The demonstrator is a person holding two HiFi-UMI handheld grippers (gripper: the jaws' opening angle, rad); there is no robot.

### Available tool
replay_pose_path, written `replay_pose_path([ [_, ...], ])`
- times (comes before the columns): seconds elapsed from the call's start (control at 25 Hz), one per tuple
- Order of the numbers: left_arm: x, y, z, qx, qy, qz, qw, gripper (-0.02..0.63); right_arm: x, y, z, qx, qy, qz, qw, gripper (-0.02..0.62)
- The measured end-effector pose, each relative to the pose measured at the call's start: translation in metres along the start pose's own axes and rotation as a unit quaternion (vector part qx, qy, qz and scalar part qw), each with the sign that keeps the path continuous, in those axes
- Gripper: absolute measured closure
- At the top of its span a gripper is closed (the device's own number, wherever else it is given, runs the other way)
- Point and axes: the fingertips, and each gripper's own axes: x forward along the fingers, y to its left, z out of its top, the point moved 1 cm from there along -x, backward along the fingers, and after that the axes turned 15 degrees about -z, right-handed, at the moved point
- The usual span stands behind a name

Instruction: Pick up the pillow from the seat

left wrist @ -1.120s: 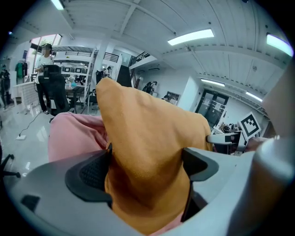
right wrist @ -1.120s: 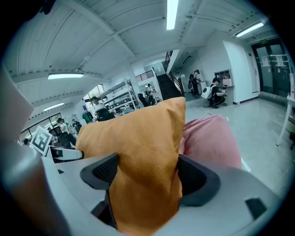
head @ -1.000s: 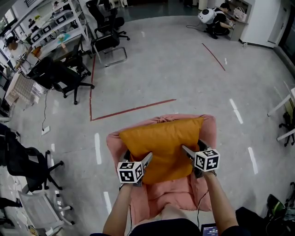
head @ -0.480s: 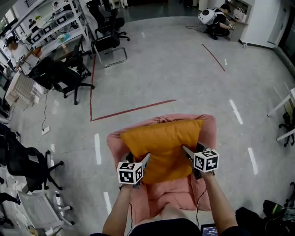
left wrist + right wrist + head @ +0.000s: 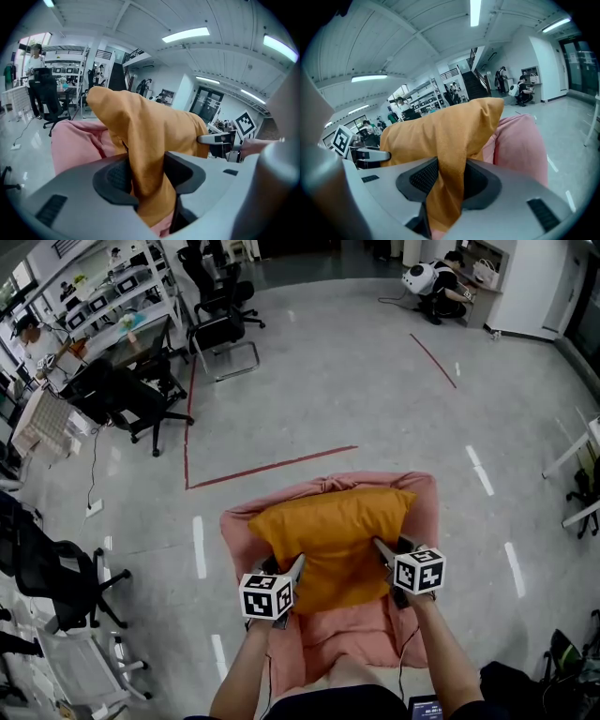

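Observation:
An orange pillow [image 5: 333,538] lies on the pink cushioned seat [image 5: 349,629] in front of me. My left gripper [image 5: 292,570] has just been closing and is now shut on the pillow's near left edge; orange fabric [image 5: 145,164] is pinched between its dark pads. On the near right edge my right gripper [image 5: 382,554] has also just been closing, and a fold of the pillow [image 5: 450,173] is squeezed between its pads. The pink seat [image 5: 75,145] shows behind the pillow in the left gripper view, and the seat [image 5: 518,145] bulges at the right in the right gripper view.
Black office chairs [image 5: 127,395] and desks stand at the far left, another chair [image 5: 52,577] close on the left. Red tape lines [image 5: 272,463] mark the grey floor beyond the seat. A person [image 5: 436,282] crouches at the far back right.
Both grippers' jaws have closed onto the pillow's near edges. The pillow's near side has bunched and shifted slightly with them.

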Motion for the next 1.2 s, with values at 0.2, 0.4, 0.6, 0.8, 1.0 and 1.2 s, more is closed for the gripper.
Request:
replay_pose_path([
  [0.2,-0.010,-0.011,0.003,0.007,-0.005,-0.007,0.9999,0.419,-0.017,0.005,0.003,-0.003,-0.010,-0.004,1.000,0.448],
  [0.4,-0.022,-0.026,0.004,0.017,-0.010,-0.013,0.9997,0.423,-0.041,0.009,0.004,-0.007,-0.022,-0.011,1.000,0.448],
  [0.6,-0.040,-0.037,0.001,0.026,-0.013,-0.019,0.9994,0.425,-0.062,0.020,0.003,-0.011,-0.037,-0.016,0.999,0.448],
  [0.8,-0.058,-0.048,0.005,0.037,-0.023,-0.024,0.9988,0.425,-0.085,0.030,0.008,-0.013,-0.057,-0.020,0.998,0.448],
  [1.0,-0.072,-0.063,0.007,0.044,-0.034,-0.029,0.9981,0.425,-0.107,0.035,0.011,-0.016,-0.071,-0.025,0.997,0.448],
  [1.2,-0.090,-0.071,0.013,0.053,-0.048,-0.034,0.9969,0.425,-0.128,0.047,0.017,-0.019,-0.086,-0.032,0.996,0.448],
])
